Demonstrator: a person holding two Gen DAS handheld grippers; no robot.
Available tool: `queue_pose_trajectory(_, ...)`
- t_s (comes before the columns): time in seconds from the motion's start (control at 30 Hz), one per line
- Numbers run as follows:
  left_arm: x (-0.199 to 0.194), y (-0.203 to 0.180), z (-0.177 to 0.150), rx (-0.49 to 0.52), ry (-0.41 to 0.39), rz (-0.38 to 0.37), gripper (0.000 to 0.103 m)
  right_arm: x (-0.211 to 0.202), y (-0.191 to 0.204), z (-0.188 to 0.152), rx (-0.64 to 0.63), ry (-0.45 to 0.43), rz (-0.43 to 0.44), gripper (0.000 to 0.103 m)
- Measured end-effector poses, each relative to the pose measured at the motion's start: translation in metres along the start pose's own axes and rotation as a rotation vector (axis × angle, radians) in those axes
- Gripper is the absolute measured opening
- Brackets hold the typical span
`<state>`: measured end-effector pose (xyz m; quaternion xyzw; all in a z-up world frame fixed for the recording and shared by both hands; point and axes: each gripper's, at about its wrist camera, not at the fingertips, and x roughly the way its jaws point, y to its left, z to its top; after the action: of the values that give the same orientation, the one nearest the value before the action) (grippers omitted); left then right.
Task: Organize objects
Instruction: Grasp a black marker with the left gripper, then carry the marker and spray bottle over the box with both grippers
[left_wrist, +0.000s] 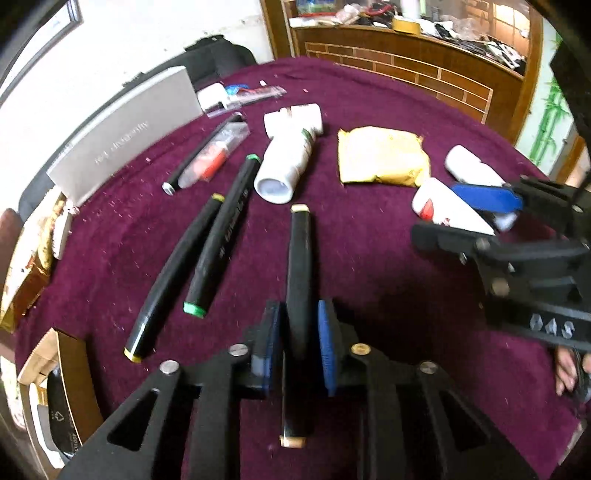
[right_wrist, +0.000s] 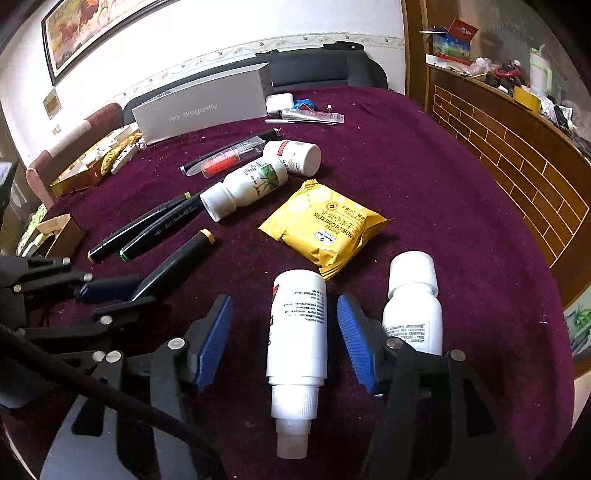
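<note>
My left gripper (left_wrist: 298, 332) is shut on a black marker with cream ends (left_wrist: 300, 266), which lies on the maroon tablecloth (left_wrist: 369, 258); it also shows in the right wrist view (right_wrist: 177, 262). Two more black markers, one yellow-tipped (left_wrist: 173, 273) and one green-tipped (left_wrist: 221, 236), lie side by side to its left. My right gripper (right_wrist: 284, 332) is open, its blue pads on either side of a white bottle (right_wrist: 297, 332) lying on the cloth. A second white bottle (right_wrist: 413, 302) lies just right of it.
A yellow cracker packet (right_wrist: 325, 229) lies mid-table, with two more white bottles (right_wrist: 251, 184) (right_wrist: 299, 153) behind it. A pen and an orange item in a clear sleeve (right_wrist: 225, 158) and a grey box (right_wrist: 199, 110) sit farther back. A wooden counter (right_wrist: 517, 140) stands at right.
</note>
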<state>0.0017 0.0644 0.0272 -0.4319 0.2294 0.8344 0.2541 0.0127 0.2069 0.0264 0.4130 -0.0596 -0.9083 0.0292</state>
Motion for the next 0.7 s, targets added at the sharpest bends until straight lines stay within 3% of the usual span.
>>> queue_pose_trajectory(0.1, 0.002, 0.004, -0.005, -0.052, -0.024, 0.002, 0.021, 0.001, 0.001, 0.0, -0.008, 0.012, -0.018, 0.058)
queue_pose_trajectory(0.17, 0.0, 0.009, -0.01, -0.079, -0.014, -0.018, 0.011, 0.003, 0.005, -0.002, -0.025, 0.042, -0.051, 0.058)
queue_pose_trajectory(0.33, -0.016, 0.019, -0.034, -0.139, -0.003, -0.076, 0.011, -0.001, 0.012, -0.015, -0.054, 0.101, -0.073, 0.057)
queue_pose_trajectory(0.47, -0.028, 0.033, -0.051, -0.227, -0.026, -0.113, 0.011, -0.008, 0.008, -0.018, -0.023, 0.104, -0.124, 0.027)
queue_pose_trajectory(0.7, -0.062, 0.056, -0.084, -0.33, -0.094, -0.141, 0.011, -0.021, -0.009, -0.022, 0.124, 0.124, -0.02, 0.027)
